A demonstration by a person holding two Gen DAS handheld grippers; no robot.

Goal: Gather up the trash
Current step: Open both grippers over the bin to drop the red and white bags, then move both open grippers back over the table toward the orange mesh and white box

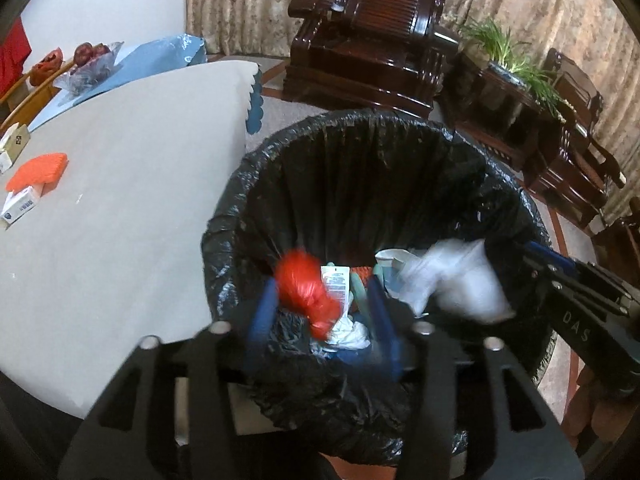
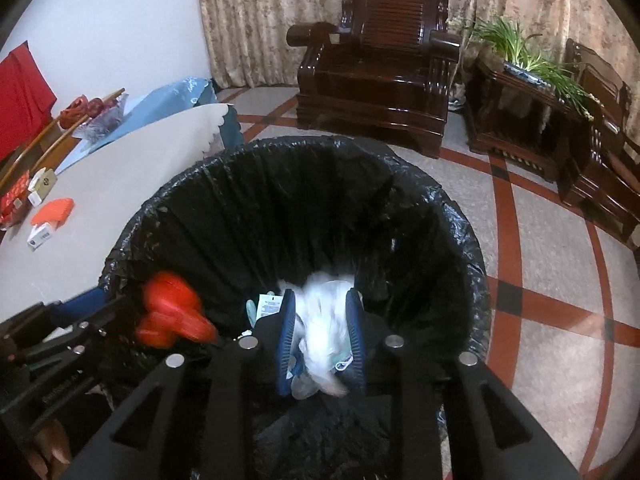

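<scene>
1. Both grippers hang over the bin, which is lined with a black trash bag and stands just beside the table.
2. The left gripper has its blue fingers apart, with a red plastic wad between them. It's blurred, and the left finger looks clear of it, so I'd call that let go and dropping, not gripped.
3. The right gripper is much the same: a white crumpled bag sits between its fingers, smeared with motion. The fingers are close on both sides, but I read them as parted, not pinching.
4. Handling, my guess: both pieces are thin film, nearly weightless, soft and a bit slick. They squash flat, so pinch the thick bunched middle, not a loose corner.
5. They may cling to the pads or drift, so let go low inside the rim.
6. There's already stuff at the bottom, including a white tag.
7. Still on the table: an orange piece and a small white box touching it. The box is stiff, so grab it across its narrow sides.
</scene>
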